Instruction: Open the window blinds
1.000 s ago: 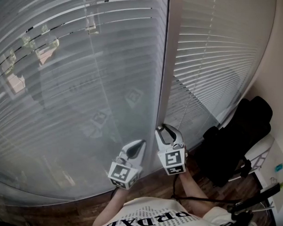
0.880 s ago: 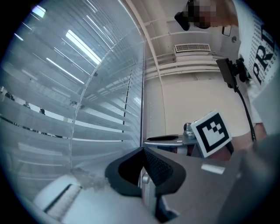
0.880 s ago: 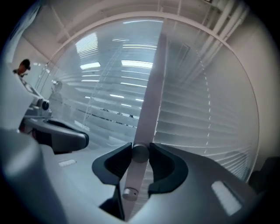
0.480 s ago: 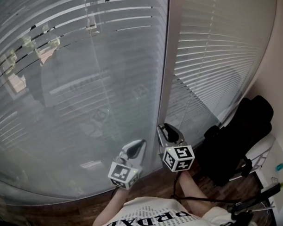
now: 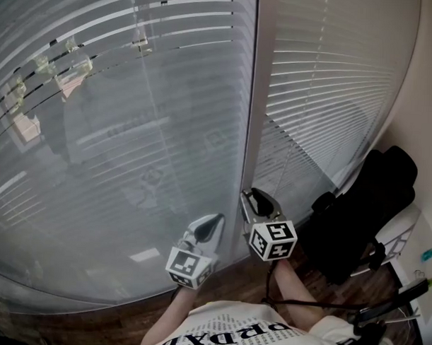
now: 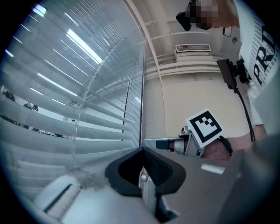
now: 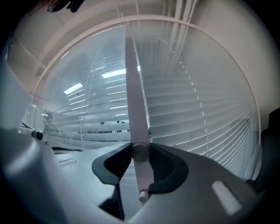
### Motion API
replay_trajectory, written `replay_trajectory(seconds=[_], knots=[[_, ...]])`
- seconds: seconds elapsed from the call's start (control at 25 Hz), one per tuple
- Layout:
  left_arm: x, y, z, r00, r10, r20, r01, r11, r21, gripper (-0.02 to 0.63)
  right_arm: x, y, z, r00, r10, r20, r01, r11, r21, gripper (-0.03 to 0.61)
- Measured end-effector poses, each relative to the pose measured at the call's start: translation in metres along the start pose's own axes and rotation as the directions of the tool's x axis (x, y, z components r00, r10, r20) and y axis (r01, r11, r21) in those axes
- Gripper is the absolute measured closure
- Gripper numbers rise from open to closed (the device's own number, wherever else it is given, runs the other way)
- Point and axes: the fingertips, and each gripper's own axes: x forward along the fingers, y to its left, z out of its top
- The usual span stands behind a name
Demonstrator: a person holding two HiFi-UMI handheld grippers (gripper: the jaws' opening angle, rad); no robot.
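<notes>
Since a second ago the slats of the left blind (image 5: 118, 129), left of the window post (image 5: 250, 99), have tipped flatter. More of the glass behind shows between them, and bright patches now sit low in the pane (clearest toward the bottom edge).

The left gripper (image 5: 213, 221) sits just left of the post's foot, in the same place as before. Its tongs are pressed together with nothing between them.

The right gripper (image 5: 259, 199) is at the post's foot, a little to its right. Its marker cube (image 5: 272, 239) has rolled: the patterned face that squarely met the head camera earlier is now canted. Its tongs pinch the tilt wand (image 7: 135, 109), with a pad (image 7: 164, 168) against each side.

The wand hangs close alongside the post. Its long axis is upright: the upper end points toward the top of the window and the lower end passes down between the pads (in the head view it is too thin to pick out).

The right blind (image 5: 325, 80), right of the post, looks unchanged, with its slats lying close together.
</notes>
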Motion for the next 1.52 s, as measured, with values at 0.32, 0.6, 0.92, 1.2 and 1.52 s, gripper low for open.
replay_trajectory(seconds=[0.32, 0.6, 0.92, 1.2, 1.52], knots=[[-0.003, -0.001, 0.0, 1.0, 0.001, -0.007, -0.001, 1.0, 0.01, 0.62, -0.005, 0.02, 0.008, 0.995, -0.038, -0.092, -0.019, 0.833, -0.553, 0.428], [0.0, -0.003, 0.002, 1.0, -0.001, 0.005, 0.001, 1.0, 0.008, 0.62, -0.002, 0.019, 0.001, 0.99, -0.068, -0.123, -0.028, 0.762, -0.647, 0.428], [-0.002, -0.001, 0.005, 1.0, 0.015, 0.006, -0.015, 1.0, 0.009, 0.621, 0.0, 0.013, -0.004, 0.991, -0.069, -0.118, -0.019, 0.785, -0.62, 0.445], [-0.004, -0.001, 0.0, 1.0, 0.014, 0.001, -0.014, 1.0, 0.008, 0.621, -0.001, 0.011, -0.004, 0.994, -0.039, -0.101, -0.015, 0.878, -0.478, 0.445], [-0.004, -0.001, 0.001, 1.0, 0.011, 0.003, -0.011, 1.0, 0.007, 0.621, -0.002, 0.004, -0.003, 0.998, -0.007, -0.058, -0.007, 0.972, -0.234, 0.446]])
